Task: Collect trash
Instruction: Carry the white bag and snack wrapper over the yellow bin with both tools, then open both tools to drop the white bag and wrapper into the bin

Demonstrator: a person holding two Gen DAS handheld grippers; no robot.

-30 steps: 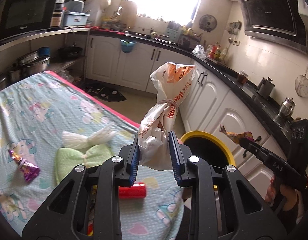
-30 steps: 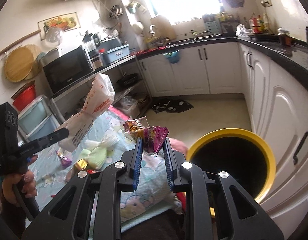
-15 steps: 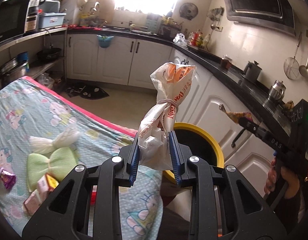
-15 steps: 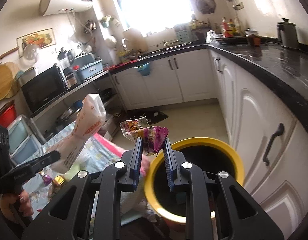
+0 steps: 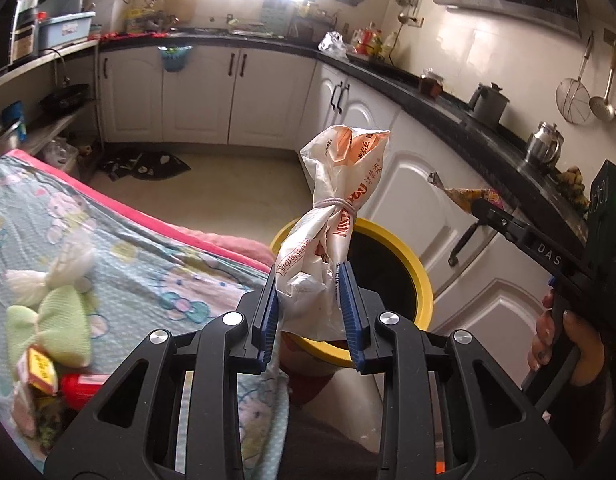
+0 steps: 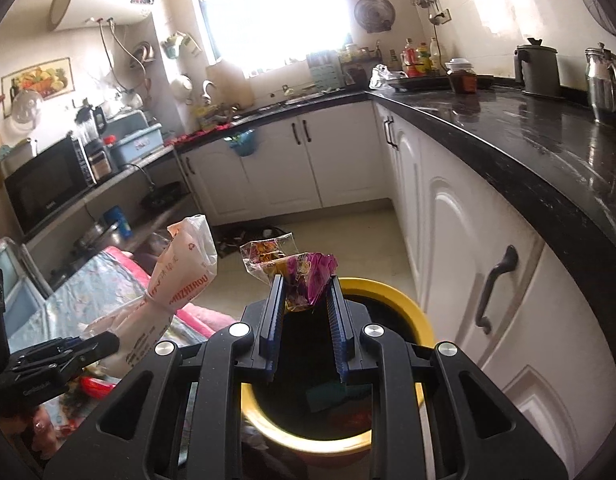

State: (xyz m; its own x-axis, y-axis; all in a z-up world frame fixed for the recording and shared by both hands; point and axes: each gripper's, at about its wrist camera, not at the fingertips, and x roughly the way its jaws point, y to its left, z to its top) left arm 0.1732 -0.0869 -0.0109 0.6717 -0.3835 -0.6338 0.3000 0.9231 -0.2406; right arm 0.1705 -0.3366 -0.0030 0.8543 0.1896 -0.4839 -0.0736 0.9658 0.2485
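Now both your claws are loaded and poised at the yellow-rimmed bin (image 6: 421, 334), so this round is near its drop, not yet made. Your left claw (image 5: 308, 304) is clamped narrow on the lower end of a tied white plastic bag (image 5: 339, 200), which stands up from the jaws just over the bin's near rim. Your right claw (image 6: 306, 320) pinches a crumpled purple snack wrapper (image 6: 304, 270) directly above the bin's dark mouth; some scraps seem to lie inside already. Further off, more is left on the desk's cartoon-print cloth (image 5: 120, 248): a green cloth piece (image 5: 48, 328), a white knotted bag (image 5: 48, 276), a small yellow box (image 5: 40, 366) and a red item (image 5: 82, 390).
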